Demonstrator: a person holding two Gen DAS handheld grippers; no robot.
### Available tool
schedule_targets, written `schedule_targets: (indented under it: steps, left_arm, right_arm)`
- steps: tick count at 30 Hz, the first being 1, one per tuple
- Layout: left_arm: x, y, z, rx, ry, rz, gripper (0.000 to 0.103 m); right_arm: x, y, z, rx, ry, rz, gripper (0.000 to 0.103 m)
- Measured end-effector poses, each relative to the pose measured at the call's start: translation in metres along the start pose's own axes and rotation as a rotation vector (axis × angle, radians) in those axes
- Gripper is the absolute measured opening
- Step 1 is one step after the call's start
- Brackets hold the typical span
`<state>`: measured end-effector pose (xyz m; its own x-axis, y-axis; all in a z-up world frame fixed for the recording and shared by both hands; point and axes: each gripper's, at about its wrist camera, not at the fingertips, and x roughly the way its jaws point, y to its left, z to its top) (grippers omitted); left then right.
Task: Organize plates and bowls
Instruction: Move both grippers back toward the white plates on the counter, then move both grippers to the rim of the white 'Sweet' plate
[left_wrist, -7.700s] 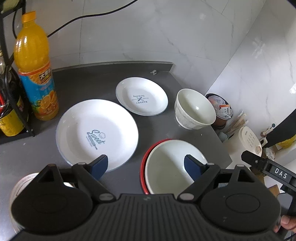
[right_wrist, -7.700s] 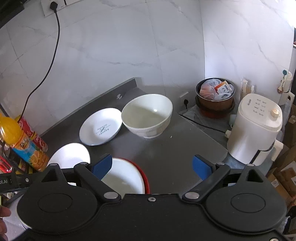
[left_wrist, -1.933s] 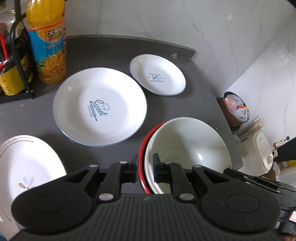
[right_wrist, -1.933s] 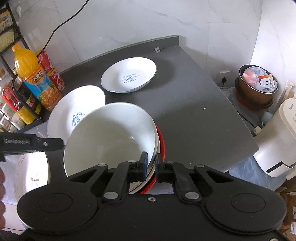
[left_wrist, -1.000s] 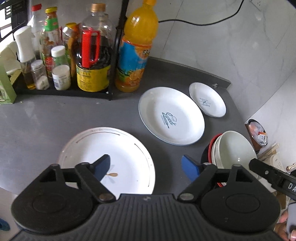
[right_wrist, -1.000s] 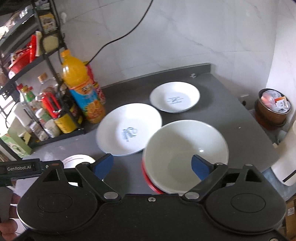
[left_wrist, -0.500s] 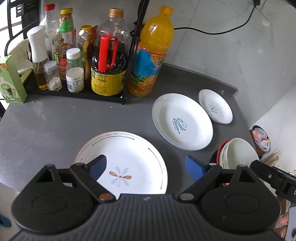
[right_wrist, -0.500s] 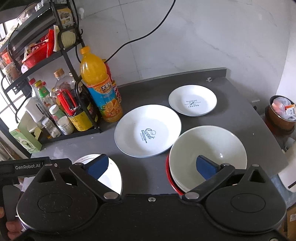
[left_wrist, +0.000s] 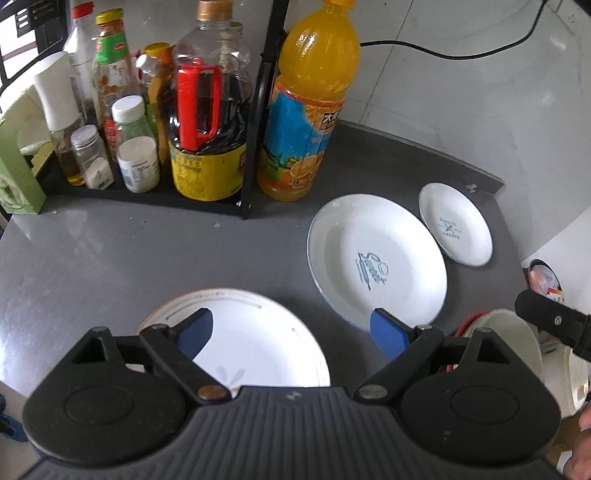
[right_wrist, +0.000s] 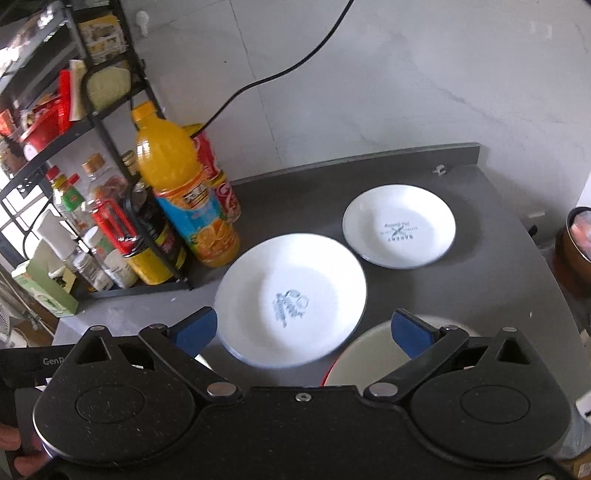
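Observation:
My left gripper (left_wrist: 291, 330) is open above the near part of a white plate with a leaf motif (left_wrist: 255, 339) on the grey counter. To its right lie a large white "Sweet" plate (left_wrist: 376, 258) and a small white plate (left_wrist: 456, 229). A stack of white bowls in a red-rimmed bowl (left_wrist: 509, 339) stands at the right edge, partly hidden. My right gripper (right_wrist: 303, 330) is open, hovering over the near edge of the large plate (right_wrist: 291, 295), with the bowl stack (right_wrist: 369, 360) under its right finger and the small plate (right_wrist: 399, 229) beyond.
A black rack with sauce bottles and jars (left_wrist: 147, 122) fills the back left. An orange juice bottle (left_wrist: 310, 110) stands beside it, a red can (right_wrist: 221, 184) behind. A cable (right_wrist: 280, 74) hangs on the marble wall. A brown pot (right_wrist: 576, 243) sits beyond the counter's right edge.
Both grippers were shut on bowls 1.9 s ago, then opened and drew back. In the last half second the left has dropped toward the leaf plate and the right over the large plate.

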<state>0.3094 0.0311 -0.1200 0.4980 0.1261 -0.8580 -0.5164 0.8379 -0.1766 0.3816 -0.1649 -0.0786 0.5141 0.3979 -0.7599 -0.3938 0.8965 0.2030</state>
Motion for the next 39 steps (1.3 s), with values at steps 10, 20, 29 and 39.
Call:
schedule_targets:
  steps: [10,20,29,39]
  left_arm:
    - [0.054,-0.023,0.034,-0.073,0.021,0.038,0.088]
    - [0.105,-0.018,0.048,-0.198,0.082,0.027,0.061]
    - [0.138,-0.012,0.052,-0.273,0.108,0.024,0.039]
    - [0.165,-0.004,0.055,-0.338,0.131,0.035,0.026]
  right_arm:
    - [0.065,-0.043,0.035,0.042,0.134,0.011,0.073]
    - [0.125,-0.067,0.051,0.067,0.277,0.047,0.052]
    - [0.172,-0.079,0.062,0.056,0.369,0.043,0.046]
    - [0.209,-0.086,0.058,0.035,0.457,0.047,0.037]
